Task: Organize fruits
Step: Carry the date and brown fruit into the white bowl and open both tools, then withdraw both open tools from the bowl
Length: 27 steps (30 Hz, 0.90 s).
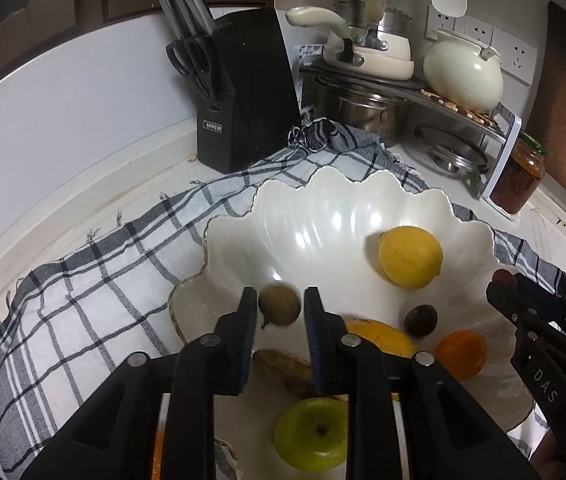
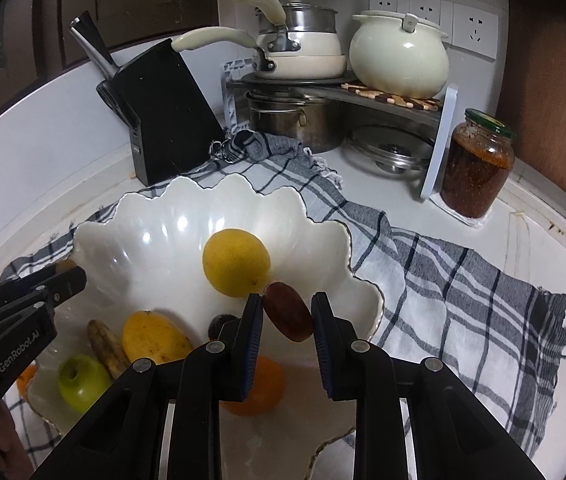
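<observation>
A white scalloped bowl point(image 1: 323, 178) point(image 2: 203, 184) sits on a checked cloth point(image 1: 95, 292). In it lie a lemon point(image 1: 410, 257) point(image 2: 236, 263), a mango point(image 1: 383, 336), a browned banana point(image 1: 283, 372), a green apple point(image 1: 311, 434), an orange point(image 1: 462, 354) and a small dark fruit point(image 1: 421, 320). My left gripper point(image 1: 280, 294) hovers over the bowl's left side. A small brown-green round fruit point(image 1: 279, 306) sits between its pads, and a sliver of gap shows on the right. My right gripper point(image 2: 289, 300) is shut on a dark red oval fruit point(image 2: 289, 312) above the bowl's right rim.
A black knife block point(image 1: 243, 92) stands behind the bowl. A corner rack point(image 2: 363, 96) holds cream pots and steel pans. A jar of red paste point(image 2: 475, 164) stands at the right. Another orange fruit point(image 2: 25, 380) lies on the cloth beside the bowl's near left rim.
</observation>
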Tool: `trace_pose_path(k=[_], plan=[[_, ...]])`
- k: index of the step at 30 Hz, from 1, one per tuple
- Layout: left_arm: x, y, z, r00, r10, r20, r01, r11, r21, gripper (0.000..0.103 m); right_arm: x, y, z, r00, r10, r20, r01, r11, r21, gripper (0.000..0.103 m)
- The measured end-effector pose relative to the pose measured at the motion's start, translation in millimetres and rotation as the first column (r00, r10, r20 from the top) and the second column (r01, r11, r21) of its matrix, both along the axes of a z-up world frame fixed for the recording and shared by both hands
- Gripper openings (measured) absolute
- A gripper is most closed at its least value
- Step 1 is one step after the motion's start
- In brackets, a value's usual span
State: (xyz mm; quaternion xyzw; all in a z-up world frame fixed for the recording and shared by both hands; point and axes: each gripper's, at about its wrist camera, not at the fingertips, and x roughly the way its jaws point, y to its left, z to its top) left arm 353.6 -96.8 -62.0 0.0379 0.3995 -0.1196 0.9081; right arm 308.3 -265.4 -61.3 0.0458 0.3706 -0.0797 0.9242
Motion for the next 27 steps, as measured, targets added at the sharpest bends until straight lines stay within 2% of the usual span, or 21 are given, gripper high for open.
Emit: trace_pose_path(k=[1,2,3,6,12,18,27], plan=[[-1.9,0.7,0.5,1.0,0.005,0.006,-0.005,1.0,0.002,0.036,-0.9,0.1,-0.1,1.0,-0.002,-0.002,0.002,1.0,-0.003,0.027],[-3.1,1.3,1.4,1.0,0.009,0.012,-0.009,1.0,0.005,0.044,-1.5,0.1,0.0,1.0,-0.002,-0.003,0.002,1.0,-0.002,0.031],[-4.8,2.2,2.6,1.0,0.014,0.019,-0.014,1.0,0.008,0.05,-2.3,-0.2,0.6,1.0,-0.006,-0.001,0.006,1.0,-0.003,0.041],[-9.8,4.6,6.5,0.999,0.017,0.031,-0.017,1.0,0.016,0.054,-8.8,-0.4,6.1,0.999,-0.031,0.025,0.031,0.999,-0.017,0.065],[-23.1,14.6,17.6,0.997,0.047,0.057,-0.049,0.999,0.021,0.072,-24.2,5.1,22.4,0.996,-0.047,0.077,0.051,0.998,-0.045,0.084],[-38.6,27.2,33.1,0.993,0.071,0.091,-0.074,0.997,0.028,0.084,-38.0,13.0,35.3,0.993,-0.057,0.099,0.062,0.997,-0.046,0.094],[-68.1,52.7,53.3,0.986,0.107,0.129,-0.113,0.993,0.035,0.087,-60.8,32.6,52.3,0.991,-0.041,0.125,0.046,0.998,-0.039,0.094]])
